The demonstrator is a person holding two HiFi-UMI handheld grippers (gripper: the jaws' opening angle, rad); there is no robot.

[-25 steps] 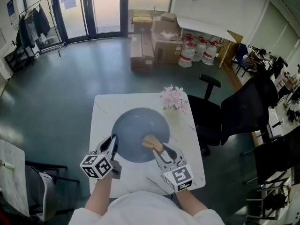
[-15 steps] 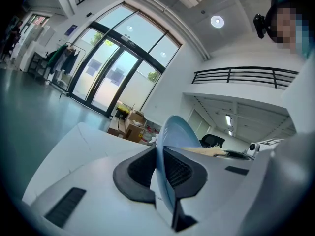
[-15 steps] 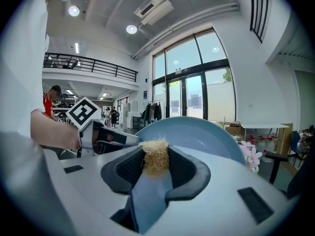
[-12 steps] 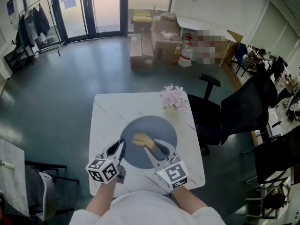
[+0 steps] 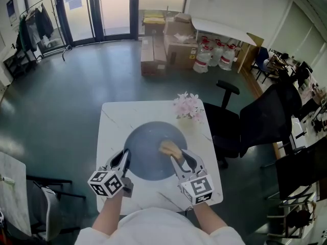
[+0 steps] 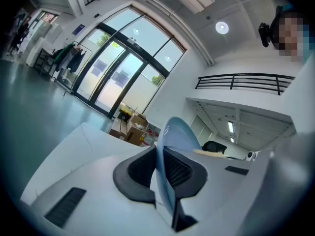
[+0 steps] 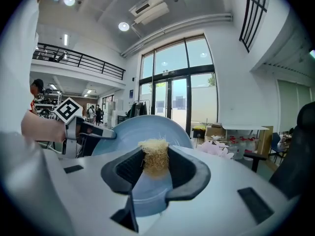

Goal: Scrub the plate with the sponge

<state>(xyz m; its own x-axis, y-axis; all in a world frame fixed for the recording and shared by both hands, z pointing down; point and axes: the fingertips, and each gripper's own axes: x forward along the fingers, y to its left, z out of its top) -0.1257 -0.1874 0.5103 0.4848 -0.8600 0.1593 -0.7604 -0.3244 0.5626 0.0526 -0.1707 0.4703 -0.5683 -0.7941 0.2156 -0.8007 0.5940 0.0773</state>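
A large blue-grey plate lies over the middle of the white table. My left gripper is shut on the plate's left rim, which shows edge-on between its pads. My right gripper is shut on a tan fibrous sponge, pressed on the plate's right part. In the right gripper view the sponge sits clamped between the jaws with the plate behind it, and the left gripper shows at the plate's far edge.
A pink flower bunch stands at the table's far right corner. Black office chairs are close on the right. Cardboard boxes and water jugs stand farther back on the floor.
The plate and both grippers shifted right, then came back left. The sponge moved left across the plate and then back toward its right part.
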